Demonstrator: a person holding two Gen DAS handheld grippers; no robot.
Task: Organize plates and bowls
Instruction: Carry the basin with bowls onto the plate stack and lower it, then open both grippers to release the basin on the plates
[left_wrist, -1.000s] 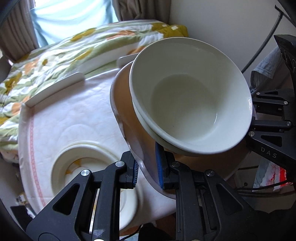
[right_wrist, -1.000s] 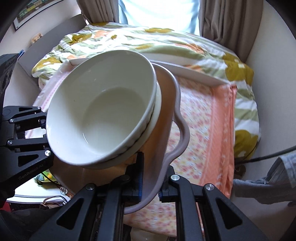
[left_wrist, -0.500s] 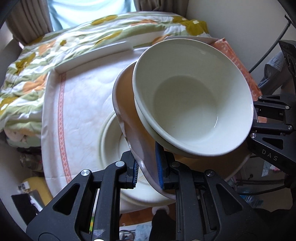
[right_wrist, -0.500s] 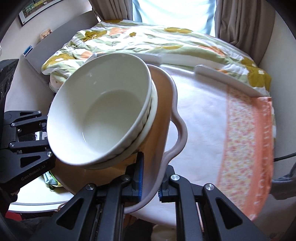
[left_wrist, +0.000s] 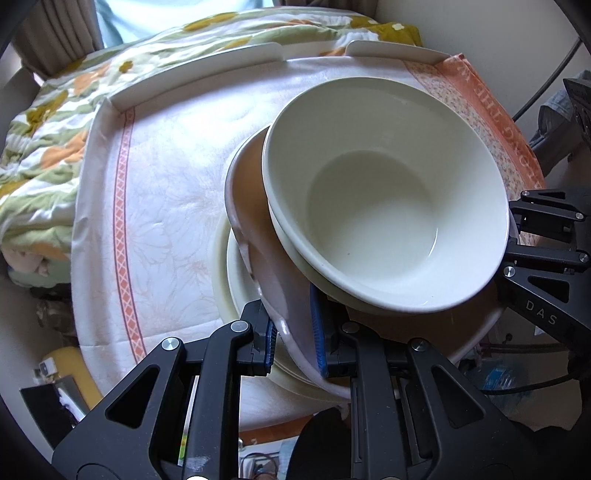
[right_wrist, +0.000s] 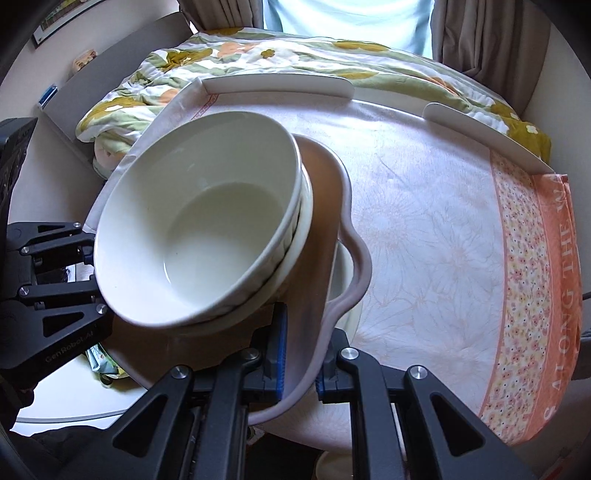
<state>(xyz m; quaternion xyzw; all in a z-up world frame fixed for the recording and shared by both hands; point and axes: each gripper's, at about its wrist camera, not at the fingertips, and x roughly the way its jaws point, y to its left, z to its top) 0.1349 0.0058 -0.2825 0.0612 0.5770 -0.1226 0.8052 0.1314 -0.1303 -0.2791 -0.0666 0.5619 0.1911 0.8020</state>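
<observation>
A pinkish tray with raised rim (left_wrist: 255, 229) (right_wrist: 343, 236) carries two stacked white bowls (left_wrist: 384, 206) (right_wrist: 199, 229). My left gripper (left_wrist: 293, 341) is shut on the tray's left rim. My right gripper (right_wrist: 301, 354) is shut on its right rim handle. The tray hangs above the table, over a cream plate (left_wrist: 229, 280) (right_wrist: 345, 277) that lies on the cloth and is mostly hidden beneath it.
The table has a white floral cloth (left_wrist: 166, 177) (right_wrist: 424, 229) with an orange border and white raised edge rails (left_wrist: 192, 74) (right_wrist: 277, 83). A flowered quilt (left_wrist: 55, 110) (right_wrist: 295, 55) lies beyond. Each gripper shows in the other's view (left_wrist: 546, 258) (right_wrist: 48, 273).
Both grippers have carried the tray with the bowls over the table; the cream plate, once off to the left, is now under the tray. The grips have not changed.
</observation>
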